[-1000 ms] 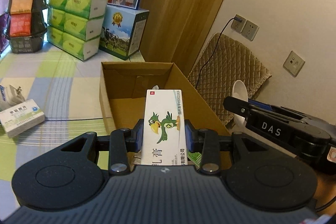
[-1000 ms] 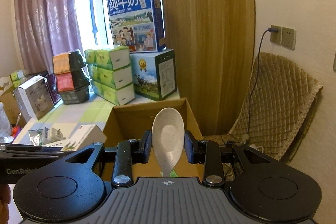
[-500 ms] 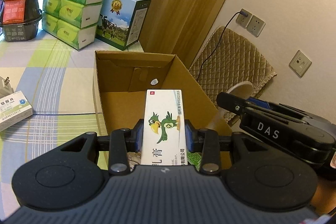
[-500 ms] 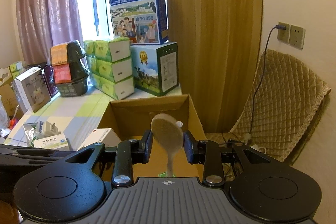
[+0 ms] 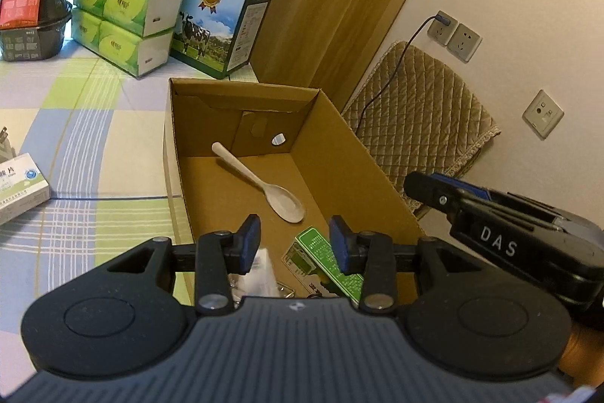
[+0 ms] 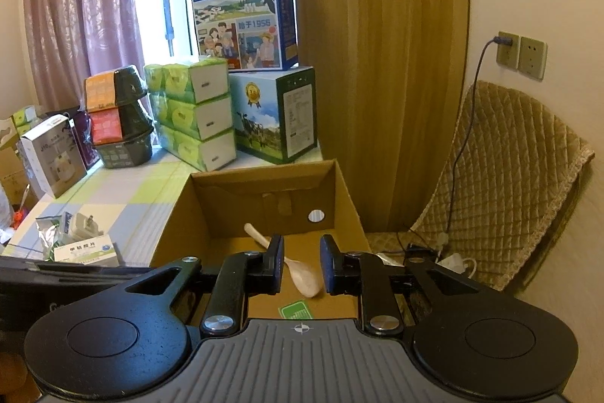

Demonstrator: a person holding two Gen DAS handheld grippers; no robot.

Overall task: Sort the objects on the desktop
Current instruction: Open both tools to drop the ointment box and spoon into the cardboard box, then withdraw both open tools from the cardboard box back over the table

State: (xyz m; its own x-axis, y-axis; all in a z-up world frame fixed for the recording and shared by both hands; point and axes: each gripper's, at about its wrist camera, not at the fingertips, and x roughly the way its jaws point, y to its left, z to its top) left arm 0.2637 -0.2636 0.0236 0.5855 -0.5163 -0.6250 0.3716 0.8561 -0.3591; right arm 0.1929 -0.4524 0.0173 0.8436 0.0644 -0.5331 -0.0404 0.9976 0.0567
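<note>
Both grippers, left (image 5: 294,240) and right (image 6: 301,267), were held wide and empty above the cardboard box (image 5: 339,153). Inside, a spoon (image 5: 264,184) and a green packet (image 5: 326,257) were found lying flat.

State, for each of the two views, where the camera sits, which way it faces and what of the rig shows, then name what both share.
Left wrist: behind the open left gripper, looking down into the cardboard box; the right gripper's body shows at right.
Right wrist: behind the open right gripper, facing the box and window shelf.
Shared: box, spoon, green packet.
</note>
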